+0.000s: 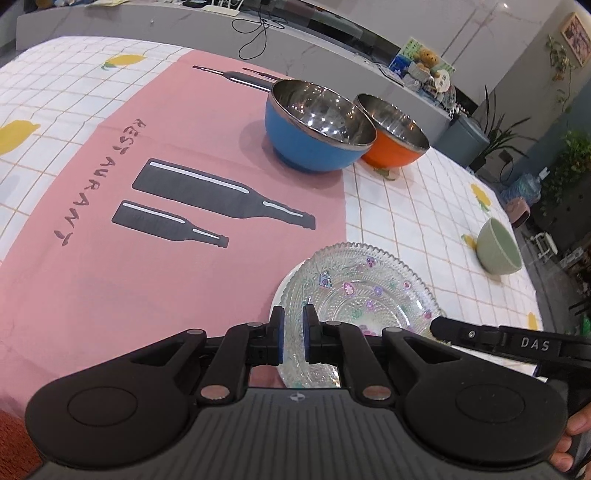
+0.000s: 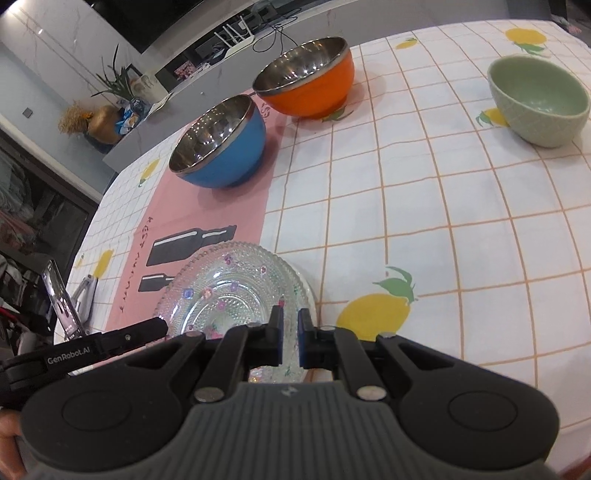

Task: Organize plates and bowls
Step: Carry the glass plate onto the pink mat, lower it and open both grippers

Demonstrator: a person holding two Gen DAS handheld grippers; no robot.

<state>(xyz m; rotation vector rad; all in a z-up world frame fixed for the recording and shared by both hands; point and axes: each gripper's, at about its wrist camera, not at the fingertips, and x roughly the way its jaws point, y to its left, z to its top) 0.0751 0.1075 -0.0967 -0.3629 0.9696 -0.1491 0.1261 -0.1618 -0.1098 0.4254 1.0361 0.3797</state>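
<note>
A clear beaded glass plate (image 1: 362,291) with coloured flower marks lies on a white plate (image 1: 284,286) near the table's front, also in the right wrist view (image 2: 229,284). My left gripper (image 1: 293,319) is shut on the glass plate's left rim. My right gripper (image 2: 288,321) is shut on its right rim. A blue steel-lined bowl (image 1: 314,125) and an orange one (image 1: 393,131) stand side by side further back. A pale green bowl (image 2: 537,98) stands apart to the right.
A pink placemat (image 1: 129,221) printed with bottles lies over the lemon-patterned checked tablecloth (image 2: 424,192). A phone on a stand (image 2: 61,302) is at the table's left edge. A grey counter (image 1: 147,18) with cables runs behind the table.
</note>
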